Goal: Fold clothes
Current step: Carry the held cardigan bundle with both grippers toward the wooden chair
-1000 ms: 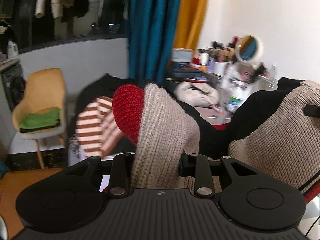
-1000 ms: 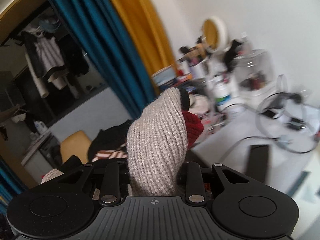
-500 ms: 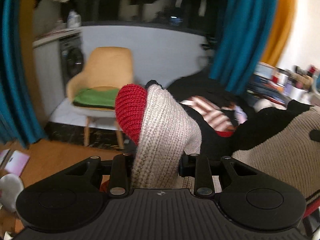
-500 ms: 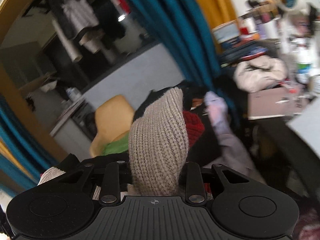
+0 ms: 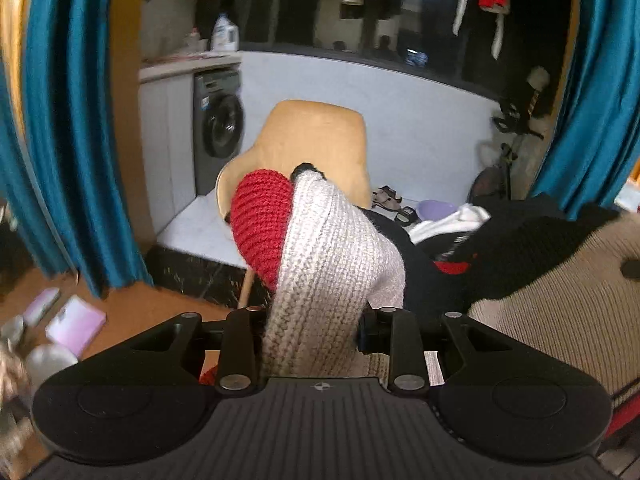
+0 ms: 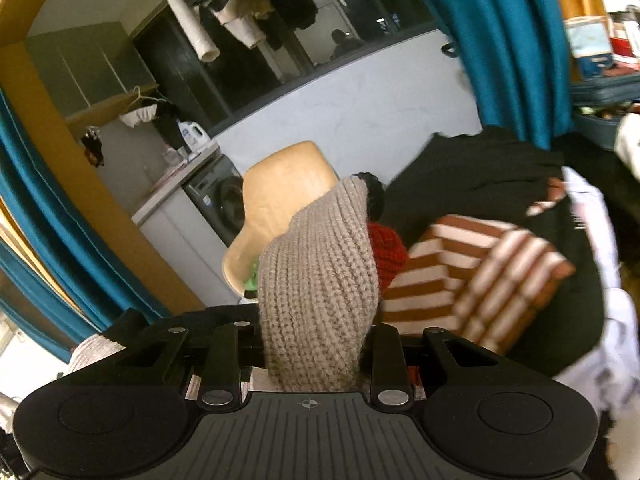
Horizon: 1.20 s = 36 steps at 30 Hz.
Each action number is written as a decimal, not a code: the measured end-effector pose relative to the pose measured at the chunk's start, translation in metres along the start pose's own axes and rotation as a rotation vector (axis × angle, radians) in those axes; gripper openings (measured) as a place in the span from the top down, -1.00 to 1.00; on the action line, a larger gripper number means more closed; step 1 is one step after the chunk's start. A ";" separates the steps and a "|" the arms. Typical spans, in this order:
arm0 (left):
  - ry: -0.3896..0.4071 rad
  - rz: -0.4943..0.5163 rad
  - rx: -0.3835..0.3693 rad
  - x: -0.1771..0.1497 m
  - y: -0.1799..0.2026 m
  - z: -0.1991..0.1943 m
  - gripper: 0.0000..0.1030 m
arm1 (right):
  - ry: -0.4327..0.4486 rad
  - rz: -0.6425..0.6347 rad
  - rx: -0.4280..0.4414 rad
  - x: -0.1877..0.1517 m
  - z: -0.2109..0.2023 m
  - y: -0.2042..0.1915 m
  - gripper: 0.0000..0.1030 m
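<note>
Left claw (image 5: 316, 344) clamps a bunched fold of the beige knit sweater (image 5: 332, 280), red trim left of the fold; the rest drapes off right. Right claw (image 6: 316, 356) pinches another fold of it. Beyond both: tan chair (image 5: 320, 140). Right of the right claw: striped folded garment (image 6: 480, 280).

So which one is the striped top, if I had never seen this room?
Find the teal curtain in the right claw's view, then drop to the heap of black clothes below it. The striped top lies folded there, the only piece with rust and white bands.
</note>
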<state>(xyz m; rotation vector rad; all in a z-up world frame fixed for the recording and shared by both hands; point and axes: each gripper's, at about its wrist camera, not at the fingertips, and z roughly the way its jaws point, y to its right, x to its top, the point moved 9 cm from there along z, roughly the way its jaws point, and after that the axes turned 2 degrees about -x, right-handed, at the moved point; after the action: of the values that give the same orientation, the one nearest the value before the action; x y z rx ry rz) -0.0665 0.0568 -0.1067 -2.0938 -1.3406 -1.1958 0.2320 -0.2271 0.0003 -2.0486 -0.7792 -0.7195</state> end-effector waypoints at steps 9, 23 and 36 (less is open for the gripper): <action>0.009 0.143 -0.053 0.083 -0.097 0.067 0.40 | -0.029 0.052 -0.050 -0.006 0.127 -0.122 0.54; 0.010 0.048 0.019 0.171 -0.178 0.213 0.40 | -0.045 0.017 -0.092 0.060 0.333 -0.169 0.54; -0.092 -0.063 0.178 0.246 -0.182 0.415 0.40 | -0.175 -0.026 -0.076 0.146 0.569 -0.152 0.54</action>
<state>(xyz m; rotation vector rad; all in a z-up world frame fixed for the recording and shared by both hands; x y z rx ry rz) 0.0074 0.5639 -0.1627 -2.0158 -1.5054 -0.9750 0.3365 0.3596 -0.1115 -2.1953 -0.8909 -0.5977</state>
